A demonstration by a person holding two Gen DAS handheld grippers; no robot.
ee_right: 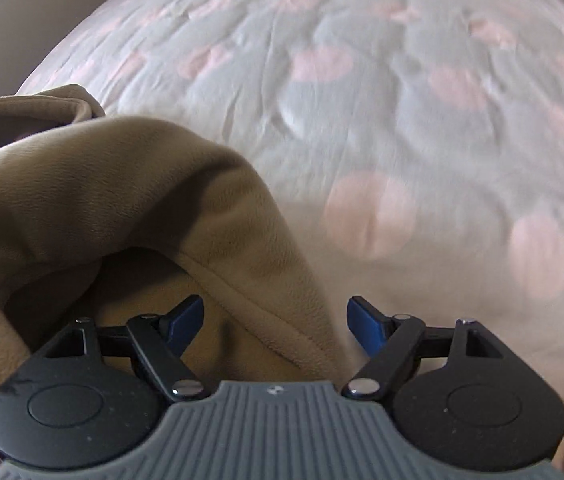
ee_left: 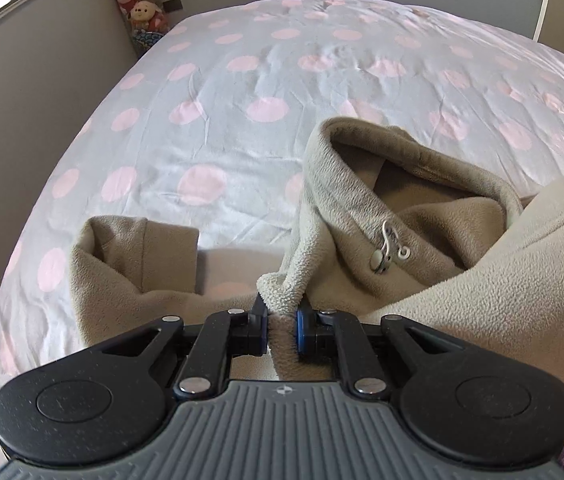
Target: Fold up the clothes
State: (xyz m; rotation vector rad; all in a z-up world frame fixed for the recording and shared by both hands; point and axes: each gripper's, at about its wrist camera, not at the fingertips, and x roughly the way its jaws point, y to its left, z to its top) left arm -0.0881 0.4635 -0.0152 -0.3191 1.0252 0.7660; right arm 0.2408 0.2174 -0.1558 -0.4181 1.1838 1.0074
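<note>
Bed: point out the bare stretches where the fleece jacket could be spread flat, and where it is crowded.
The spotted bedsheet lies bare beyond the jacket's collar, up to the far wall, and left toward the plush toys. In the right view it is bare right of the fleece jacket. The near edge is crowded: bunched jacket, a sleeve, the left gripper clamped on fabric, the right gripper open.

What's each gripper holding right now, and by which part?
The left gripper is shut on the beige fleece jacket, pinching a bunched front edge just below the collar. The right gripper is open over the jacket's edge, holding nothing.
</note>
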